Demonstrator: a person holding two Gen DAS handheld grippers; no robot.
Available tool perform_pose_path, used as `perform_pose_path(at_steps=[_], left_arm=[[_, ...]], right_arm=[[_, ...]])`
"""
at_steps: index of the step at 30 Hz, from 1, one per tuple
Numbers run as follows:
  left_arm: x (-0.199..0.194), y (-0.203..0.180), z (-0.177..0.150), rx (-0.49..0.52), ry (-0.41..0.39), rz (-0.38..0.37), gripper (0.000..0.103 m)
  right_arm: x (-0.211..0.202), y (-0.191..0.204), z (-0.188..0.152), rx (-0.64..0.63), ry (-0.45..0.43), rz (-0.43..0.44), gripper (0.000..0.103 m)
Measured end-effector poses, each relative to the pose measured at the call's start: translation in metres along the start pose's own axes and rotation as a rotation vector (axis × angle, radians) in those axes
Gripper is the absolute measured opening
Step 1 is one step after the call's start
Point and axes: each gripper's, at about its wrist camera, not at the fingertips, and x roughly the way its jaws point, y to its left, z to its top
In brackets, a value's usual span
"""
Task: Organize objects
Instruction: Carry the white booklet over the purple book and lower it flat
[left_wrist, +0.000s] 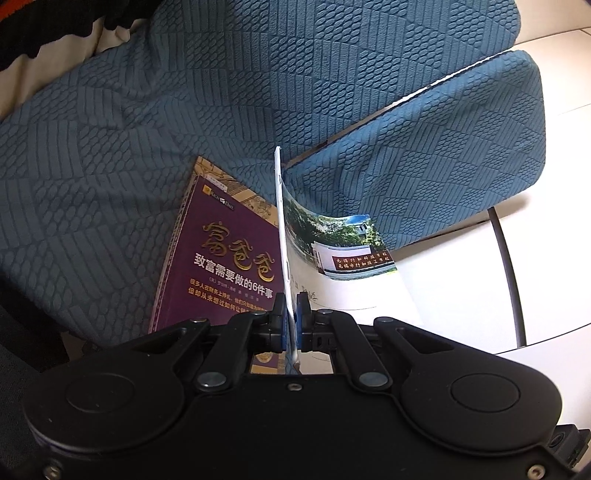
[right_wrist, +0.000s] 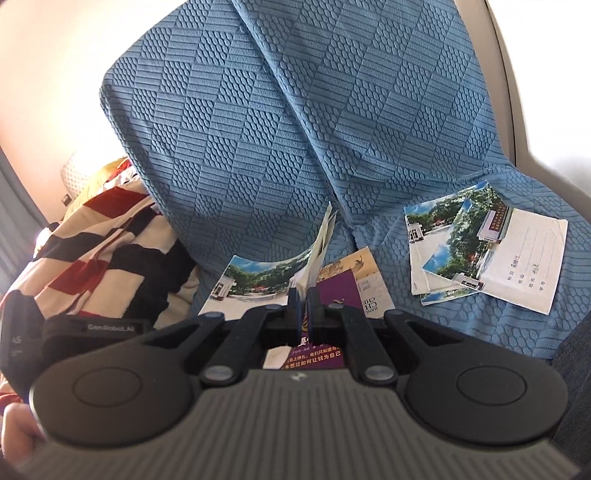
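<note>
Booklet (left_wrist: 286, 236) sits pinched edge-on between the left gripper (left_wrist: 291, 310) fingers, so it stands up like a thin white blade and its photo cover curls off to the right. Just left of it a purple book (left_wrist: 218, 254) with gold lettering lies flat on the blue sofa (left_wrist: 110, 147). Over on the other side, the right gripper (right_wrist: 303, 301) is clamped on the same kind of booklet (right_wrist: 320, 251), which bends up over the purple book. Further right, a loose pile of booklets (right_wrist: 480, 251) rests on the seat, well apart from the fingers.
</note>
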Motion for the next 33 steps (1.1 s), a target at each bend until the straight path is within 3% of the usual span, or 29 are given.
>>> perform_pose_path(at_steps=[7, 16, 26, 33], left_arm=[[0.011, 0.023, 0.002, -0.06, 0.022, 0.001, 0.003], [0.026, 0.04, 0.0, -0.076, 0.044, 0.056, 0.004], [0.036, 0.059, -0.004, -0.121, 0.072, 0.116, 0.004], [0.034, 0.062, -0.002, -0.131, 0.06, 0.129, 0.004]], right_arm=[[0.017, -0.002, -0.007, 0.0, 0.052, -0.016, 0.005], [0.039, -0.01, -0.019, 0.005, 0.11, -0.044, 0.006], [0.063, -0.036, -0.044, 0.134, 0.239, -0.06, 0.008], [0.067, -0.036, -0.047, 0.159, 0.275, -0.059, 0.008]])
